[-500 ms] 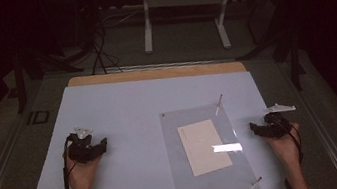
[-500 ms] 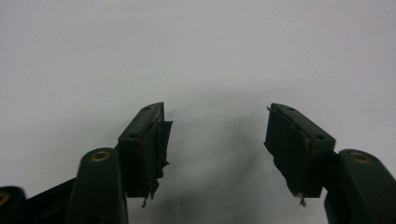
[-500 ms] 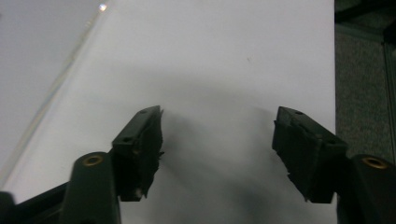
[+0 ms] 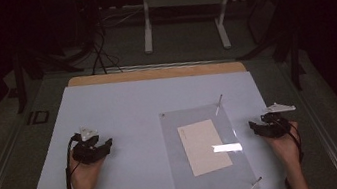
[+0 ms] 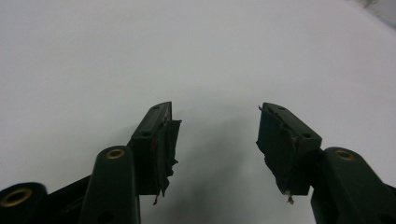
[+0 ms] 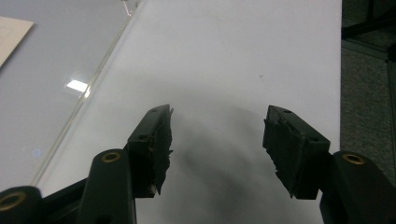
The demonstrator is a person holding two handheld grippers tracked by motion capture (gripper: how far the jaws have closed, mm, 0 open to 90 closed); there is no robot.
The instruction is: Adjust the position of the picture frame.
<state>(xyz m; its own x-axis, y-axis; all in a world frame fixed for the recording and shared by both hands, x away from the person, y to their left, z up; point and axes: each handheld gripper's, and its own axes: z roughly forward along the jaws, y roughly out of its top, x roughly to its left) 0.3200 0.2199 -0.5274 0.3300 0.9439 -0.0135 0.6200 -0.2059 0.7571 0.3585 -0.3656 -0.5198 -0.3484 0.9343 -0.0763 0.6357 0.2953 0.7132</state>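
Note:
A clear plastic sheet [image 4: 208, 169] lies flat on the pale table [image 4: 123, 111], right of centre. A beige card [image 4: 204, 147] lies within the sheet's outline. My left gripper [image 4: 106, 147] rests low over the bare table to the left of the sheet. In the left gripper view its jaws [image 5: 217, 135] stand open with nothing between them. My right gripper [image 4: 254, 127] sits just beyond the sheet's right edge. Its jaws [image 6: 217, 140] are also open and empty, with the sheet's edge [image 6: 88, 98] and a corner of the card [image 6: 11, 35] off to their left.
Small metal pins stand at the sheet's far right corner [image 4: 219, 100] and near right corner [image 4: 256, 181]. The table's wooden rim [image 4: 153, 73] runs along the back. Beyond it are dark floor, cables and a white stand's legs [image 4: 149, 36].

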